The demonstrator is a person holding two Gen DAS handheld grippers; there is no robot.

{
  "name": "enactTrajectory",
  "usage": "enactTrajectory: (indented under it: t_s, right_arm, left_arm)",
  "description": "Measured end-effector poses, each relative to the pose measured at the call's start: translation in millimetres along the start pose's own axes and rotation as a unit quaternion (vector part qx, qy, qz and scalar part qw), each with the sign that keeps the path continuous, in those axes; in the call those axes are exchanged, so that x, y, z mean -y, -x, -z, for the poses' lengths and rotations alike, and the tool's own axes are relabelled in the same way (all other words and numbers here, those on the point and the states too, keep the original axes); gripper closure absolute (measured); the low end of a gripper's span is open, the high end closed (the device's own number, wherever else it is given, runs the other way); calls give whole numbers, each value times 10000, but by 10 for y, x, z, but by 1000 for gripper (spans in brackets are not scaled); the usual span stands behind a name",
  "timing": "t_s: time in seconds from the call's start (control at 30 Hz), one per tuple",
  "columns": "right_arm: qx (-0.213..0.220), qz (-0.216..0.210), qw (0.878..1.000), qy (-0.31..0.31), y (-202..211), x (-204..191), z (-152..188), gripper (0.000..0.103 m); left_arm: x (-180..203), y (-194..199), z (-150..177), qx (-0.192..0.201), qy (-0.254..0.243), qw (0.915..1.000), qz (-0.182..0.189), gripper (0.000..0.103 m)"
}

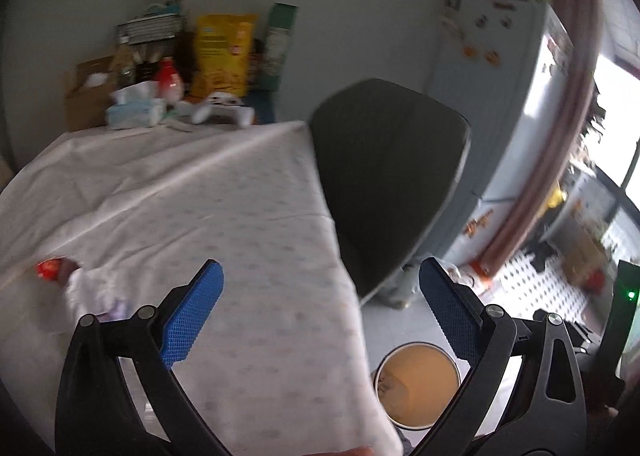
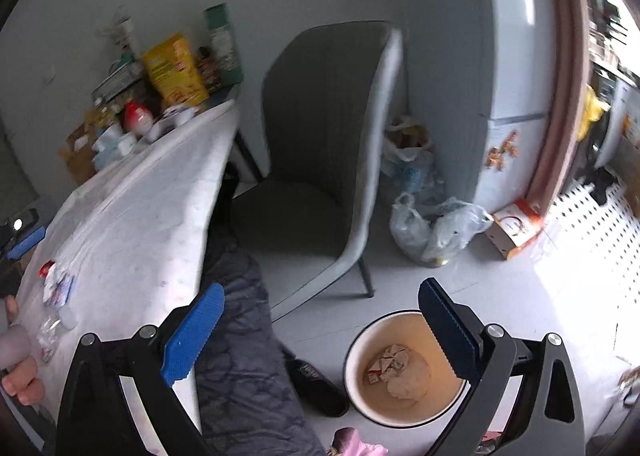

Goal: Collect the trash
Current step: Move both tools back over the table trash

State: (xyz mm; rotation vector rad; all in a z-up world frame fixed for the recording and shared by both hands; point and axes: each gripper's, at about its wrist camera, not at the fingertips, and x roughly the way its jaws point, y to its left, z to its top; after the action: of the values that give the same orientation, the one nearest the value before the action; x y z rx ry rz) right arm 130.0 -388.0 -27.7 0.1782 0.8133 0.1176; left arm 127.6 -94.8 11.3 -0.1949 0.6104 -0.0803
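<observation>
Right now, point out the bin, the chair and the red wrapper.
bin (image 2: 360, 348): right wrist view, left rim.
chair (image 2: 320, 104): right wrist view, backrest.
red wrapper (image 1: 48, 268): left wrist view, its middle.

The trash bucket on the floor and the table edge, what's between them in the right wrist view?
In the right wrist view, a person's dark-trousered leg and black shoe lie between the bucket and the table.
</observation>
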Motion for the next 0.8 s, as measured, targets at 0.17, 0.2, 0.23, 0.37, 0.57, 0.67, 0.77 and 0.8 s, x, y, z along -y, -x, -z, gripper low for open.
enactTrajectory:
  t_s: [0.17, 0.2, 0.23, 0.37, 0.57, 0.67, 0.77, 0.8]
  right_arm:
    - [127, -358, 9988, 295, 94, -334, -28, 8]
    - [178, -448, 9981, 387, 117, -432, -28, 8]
    - [200, -504, 9975, 448, 123, -509, -27, 8]
    - [156, -670, 9955, 659, 107, -837, -22, 8]
    - [101, -929, 9909, 969, 70, -1250, -6, 8]
    - [97, -1128, 9878, 1073, 74, -1438, 23, 8]
    - [98, -1294, 9843, 1196, 75, -1624, 57, 8]
    - [73, -1353, 9833, 1218, 63, -1683, 62, 8]
  left_arm:
    - [-385, 222, 10, 263, 333, 9991, 58, 6]
    - [-437, 266, 10, 330, 347, 9989, 6, 6]
    - [-517, 334, 16, 413, 368, 9985, -57, 6]
    - [-778, 474, 32, 527, 517, 9971, -183, 6]
    - [-1100, 649, 80, 608, 599, 9956, -388, 6]
    - [-1242, 723, 114, 610, 621, 9950, -483, 6]
    - [-1408, 806, 155, 627, 662, 9939, -618, 6]
    - [-1452, 831, 171, 626, 672, 9936, -654, 6]
